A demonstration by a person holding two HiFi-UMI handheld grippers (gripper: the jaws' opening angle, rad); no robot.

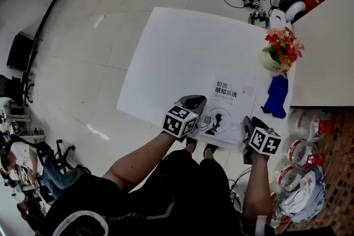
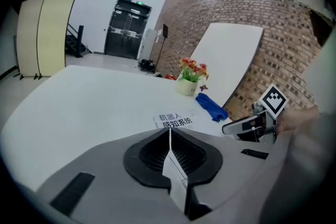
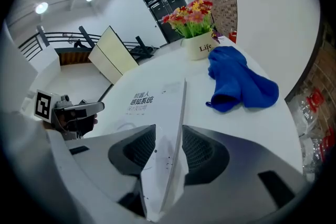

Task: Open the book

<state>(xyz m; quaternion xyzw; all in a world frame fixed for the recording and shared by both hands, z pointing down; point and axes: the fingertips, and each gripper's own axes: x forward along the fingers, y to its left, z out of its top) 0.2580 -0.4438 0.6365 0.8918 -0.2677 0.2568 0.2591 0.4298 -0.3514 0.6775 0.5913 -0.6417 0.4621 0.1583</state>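
Observation:
A closed book (image 1: 229,101) with a white cover and dark printed title lies flat near the front edge of the white table (image 1: 177,52). My left gripper (image 1: 194,101) hovers over the book's lower left corner; in the left gripper view its pads (image 2: 169,131) meet, shut on nothing, with the book's title (image 2: 176,121) just beyond. My right gripper (image 1: 246,124) is at the book's lower right corner. In the right gripper view its jaws (image 3: 170,126) stand a little apart, open, and the book's (image 3: 140,102) right edge runs ahead in line with the gap.
A white pot of red and yellow flowers (image 1: 278,51) stands at the table's right edge, with a crumpled blue cloth (image 1: 276,95) lying just in front of it, right of the book. Another white table (image 1: 326,47) adjoins on the right. Water bottles (image 1: 310,143) sit on the floor.

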